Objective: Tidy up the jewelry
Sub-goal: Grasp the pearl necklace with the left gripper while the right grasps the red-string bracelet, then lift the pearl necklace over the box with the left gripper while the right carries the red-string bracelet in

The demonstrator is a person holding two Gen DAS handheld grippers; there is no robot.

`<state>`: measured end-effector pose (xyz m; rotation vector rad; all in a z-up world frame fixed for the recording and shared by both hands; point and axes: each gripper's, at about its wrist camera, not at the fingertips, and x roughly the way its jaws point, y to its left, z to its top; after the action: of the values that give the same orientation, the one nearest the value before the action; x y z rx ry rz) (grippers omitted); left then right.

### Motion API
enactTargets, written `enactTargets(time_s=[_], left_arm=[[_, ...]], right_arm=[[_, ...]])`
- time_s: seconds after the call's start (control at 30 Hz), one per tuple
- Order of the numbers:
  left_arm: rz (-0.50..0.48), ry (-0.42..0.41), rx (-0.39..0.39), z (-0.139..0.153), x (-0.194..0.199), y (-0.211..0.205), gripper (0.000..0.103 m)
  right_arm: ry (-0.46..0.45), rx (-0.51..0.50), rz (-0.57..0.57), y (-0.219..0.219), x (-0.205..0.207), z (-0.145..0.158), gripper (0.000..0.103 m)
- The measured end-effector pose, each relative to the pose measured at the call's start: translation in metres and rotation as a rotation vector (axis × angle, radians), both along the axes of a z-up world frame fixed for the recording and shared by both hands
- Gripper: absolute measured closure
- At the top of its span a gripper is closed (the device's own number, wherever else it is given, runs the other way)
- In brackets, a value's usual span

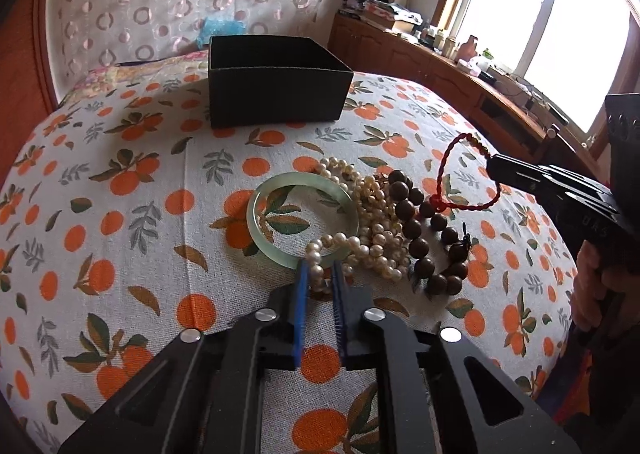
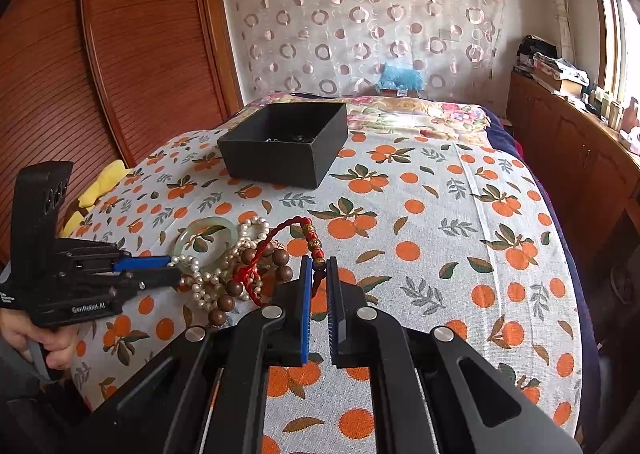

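Jewelry sits heaped at frame centre on the orange-print cloth [image 1: 120,214]: jade bangle [image 1: 260,210], pearl strand [image 1: 372,238], brown bead bracelet [image 1: 420,238], red cord bracelet [image 1: 472,206]. Black box [image 1: 276,94] stands open at upper centre, well apart from the heap. Left gripper [image 1: 320,274] is nearly closed, pads pinching a loop of pearls at the bangle's near edge. Right gripper [image 2: 319,274] is likewise nearly closed, clamped on the beaded end of the red cord, which hangs lifted while its tail trails into the heap. Judgement: the strands look tangled, so lift slowly and draw the two hands apart to free each piece. Risk: pearls snagging the bangle or brown beads and dragging them. Carry one piece to the box at a time.
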<state>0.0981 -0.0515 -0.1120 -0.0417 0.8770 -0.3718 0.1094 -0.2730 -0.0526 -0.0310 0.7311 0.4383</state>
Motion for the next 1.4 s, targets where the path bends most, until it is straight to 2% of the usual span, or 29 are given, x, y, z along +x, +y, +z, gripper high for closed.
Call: enactTargets(time_s=[0.07,0.17,0.57,1.2,1.4], left_arm=[[0.005,-0.023,0.013,0.005,-0.002,0.0,0.096],[0.002,-0.07,-0.008,0.019,-0.009,0.003,0.096],[-0.016,-0.285,-0.036,0.106,-0.029,0.009,0.096],[0.006,-0.437,-0.031,0.174,-0.028,0.018,0.096],[0.017,-0.467,-0.012,0.186,-0.024,0.02,0.096]], right_arm=[[0.002,-0.002,0.001,0.001,-0.001,-0.001,0.095],[0.002,-0.002,0.002,0.001,-0.001,-0.001,0.095],[-0.022,-0.004,0.016,0.009,-0.001,0.011,0.095],[-0.052,-0.008,0.031,0.015,0.002,0.027,0.095],[-0.053,-0.012,0.037,0.018,0.005,0.029,0.095]])
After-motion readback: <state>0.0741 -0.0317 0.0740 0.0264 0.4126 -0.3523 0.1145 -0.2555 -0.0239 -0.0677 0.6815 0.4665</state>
